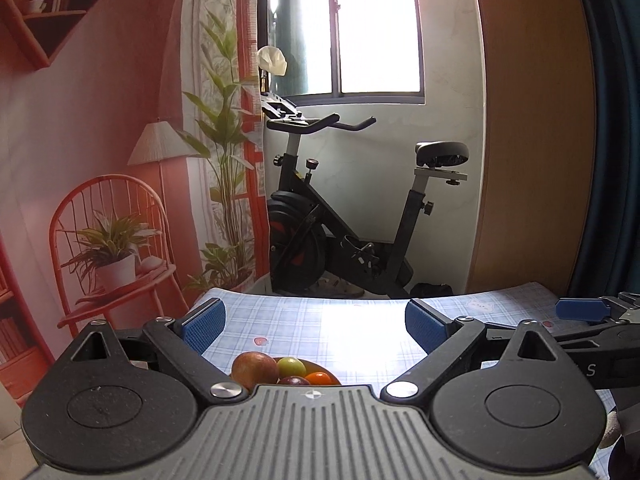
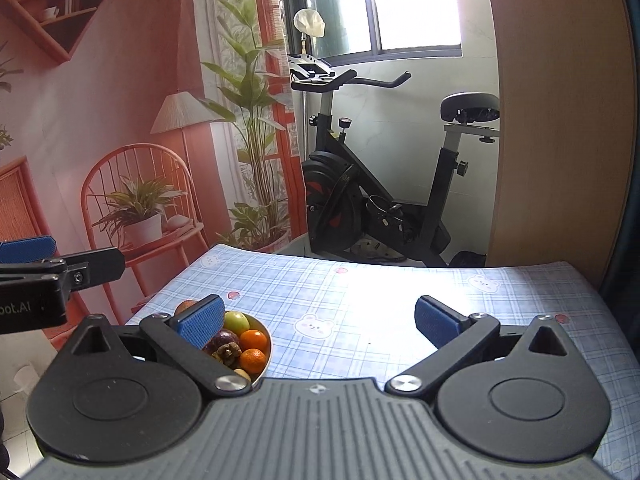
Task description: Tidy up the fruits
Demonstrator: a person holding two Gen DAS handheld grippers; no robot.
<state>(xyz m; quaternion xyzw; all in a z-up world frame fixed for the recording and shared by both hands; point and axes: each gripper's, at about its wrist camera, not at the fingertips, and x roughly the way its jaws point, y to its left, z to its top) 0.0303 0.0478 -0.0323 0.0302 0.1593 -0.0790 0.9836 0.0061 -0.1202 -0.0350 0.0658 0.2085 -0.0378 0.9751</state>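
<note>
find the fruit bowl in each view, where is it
Left wrist: bowl at bottom centre, mostly hidden behind the gripper body.
Right wrist: bowl at lower left, just behind the left finger's blue pad.
Shared landmark: the exercise bike beyond the table.

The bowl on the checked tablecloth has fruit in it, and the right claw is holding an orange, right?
Not quite. The right claw is open and holds nothing; the right wrist view shows the orange lying in the bowl on the checked tablecloth.
</note>
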